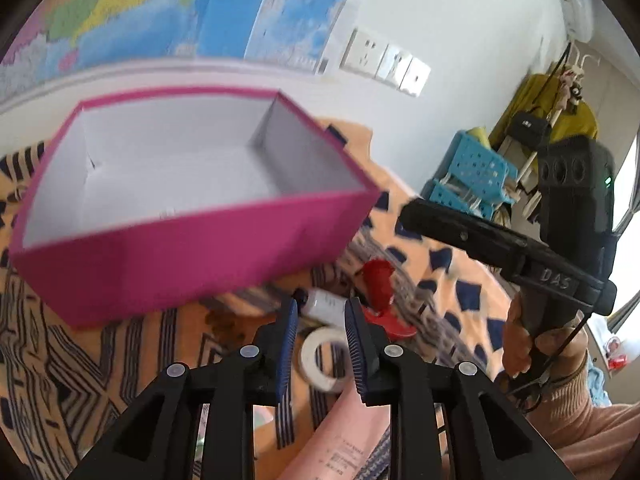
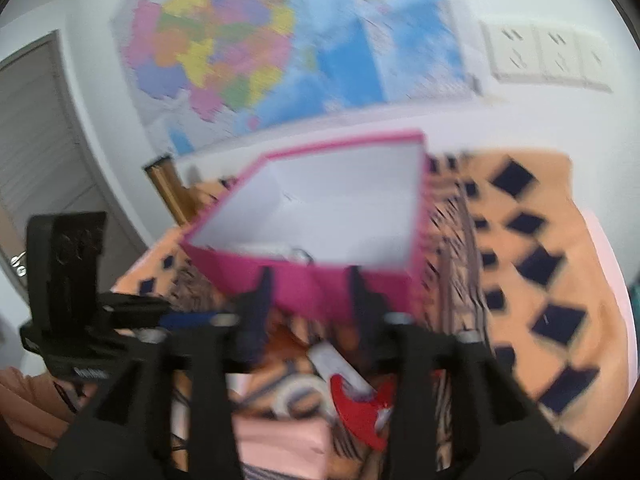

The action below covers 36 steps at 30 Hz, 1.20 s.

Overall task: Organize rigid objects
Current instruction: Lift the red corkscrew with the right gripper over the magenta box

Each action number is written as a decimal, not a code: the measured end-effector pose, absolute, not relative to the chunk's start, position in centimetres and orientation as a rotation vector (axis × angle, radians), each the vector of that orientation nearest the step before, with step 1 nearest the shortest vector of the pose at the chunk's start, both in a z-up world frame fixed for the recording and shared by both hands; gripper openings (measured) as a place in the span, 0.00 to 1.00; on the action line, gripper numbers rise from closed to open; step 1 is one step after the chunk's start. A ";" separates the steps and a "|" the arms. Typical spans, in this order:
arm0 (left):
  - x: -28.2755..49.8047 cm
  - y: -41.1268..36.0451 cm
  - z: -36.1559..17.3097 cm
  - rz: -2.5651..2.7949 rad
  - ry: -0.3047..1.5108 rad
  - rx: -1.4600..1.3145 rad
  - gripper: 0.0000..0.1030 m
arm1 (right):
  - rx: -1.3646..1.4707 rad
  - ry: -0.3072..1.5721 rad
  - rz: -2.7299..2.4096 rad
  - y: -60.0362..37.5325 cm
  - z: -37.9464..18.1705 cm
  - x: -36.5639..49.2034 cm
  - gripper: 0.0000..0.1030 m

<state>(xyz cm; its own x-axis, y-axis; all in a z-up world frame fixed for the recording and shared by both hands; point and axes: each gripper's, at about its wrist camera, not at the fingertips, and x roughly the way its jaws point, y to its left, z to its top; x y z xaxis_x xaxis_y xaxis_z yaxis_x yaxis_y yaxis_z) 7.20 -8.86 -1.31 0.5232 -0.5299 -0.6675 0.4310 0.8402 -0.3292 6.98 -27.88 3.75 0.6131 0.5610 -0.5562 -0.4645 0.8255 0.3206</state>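
Both fingers of the left gripper (image 1: 321, 312) stand at their narrowest with a gap left between the blue ribbed pads (image 1: 289, 344), and nothing is pinched between them. Past those tips, on the orange patterned cloth (image 1: 448, 280), lie a white tube (image 1: 325, 303), a roll of white tape (image 1: 323, 358) and a red plastic piece (image 1: 380, 296). The open pink box (image 1: 192, 248) with its white inside sits beyond them, to the left in this view.

In the blurred right wrist view the right gripper (image 2: 308, 276) has its 2 fingers spread apart with nothing between them, their tips seen against the near wall of the pink box (image 2: 320, 292). Below them lie the tape roll (image 2: 298, 396), the white tube (image 2: 340, 364) and the red piece (image 2: 360, 408). A map (image 2: 256, 48) and wall sockets (image 2: 544, 56) hang behind.
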 end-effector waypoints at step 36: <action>8.1 -12.5 0.2 -0.675 0.808 -0.090 0.49 | 0.313 0.687 0.599 -30.2 5.3 7.3 0.26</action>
<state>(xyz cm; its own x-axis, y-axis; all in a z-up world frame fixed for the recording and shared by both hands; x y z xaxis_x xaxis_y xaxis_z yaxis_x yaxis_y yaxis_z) 8.14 -12.54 0.25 0.4952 -0.5892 -0.6384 0.5228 0.7890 -0.3226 7.34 -30.22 5.35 0.6159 0.6098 -0.4988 -0.4109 0.7888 0.4571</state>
